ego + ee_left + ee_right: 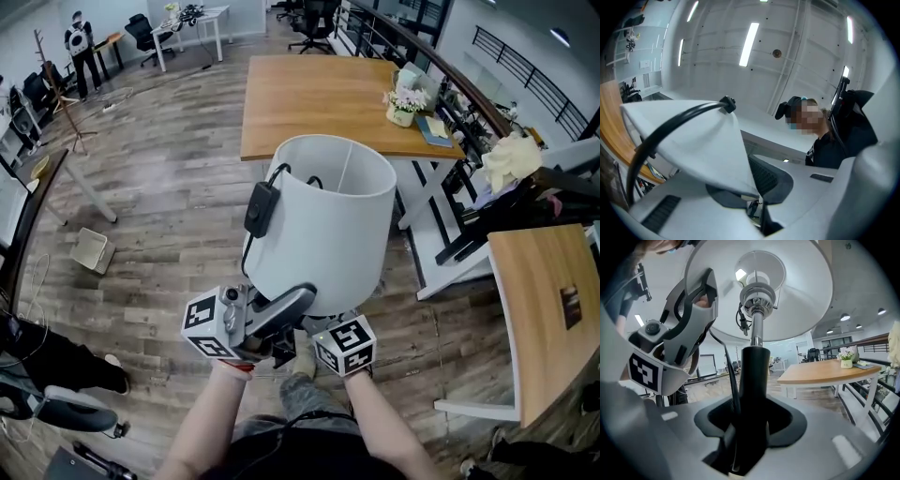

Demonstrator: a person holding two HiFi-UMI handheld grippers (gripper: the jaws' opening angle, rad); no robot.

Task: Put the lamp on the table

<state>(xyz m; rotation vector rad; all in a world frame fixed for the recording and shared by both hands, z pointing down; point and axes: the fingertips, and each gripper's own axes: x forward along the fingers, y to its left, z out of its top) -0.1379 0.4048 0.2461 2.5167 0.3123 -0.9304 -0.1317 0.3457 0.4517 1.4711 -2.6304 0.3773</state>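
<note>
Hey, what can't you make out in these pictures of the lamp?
Lamp base: head view, hidden under the lamp shade; right gripper view, the lamp stem drops out of sight between the right gripper tongs.
Far end of the cord: head view, lost below the shade.
Items on the table: head view, too small.

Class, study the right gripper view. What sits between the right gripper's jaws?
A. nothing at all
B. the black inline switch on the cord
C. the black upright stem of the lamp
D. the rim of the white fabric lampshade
C: the right gripper has its jaws closed on the black upright stem below the white fabric lampshade; the left gripper is the one pinching that shade's rim.
</note>
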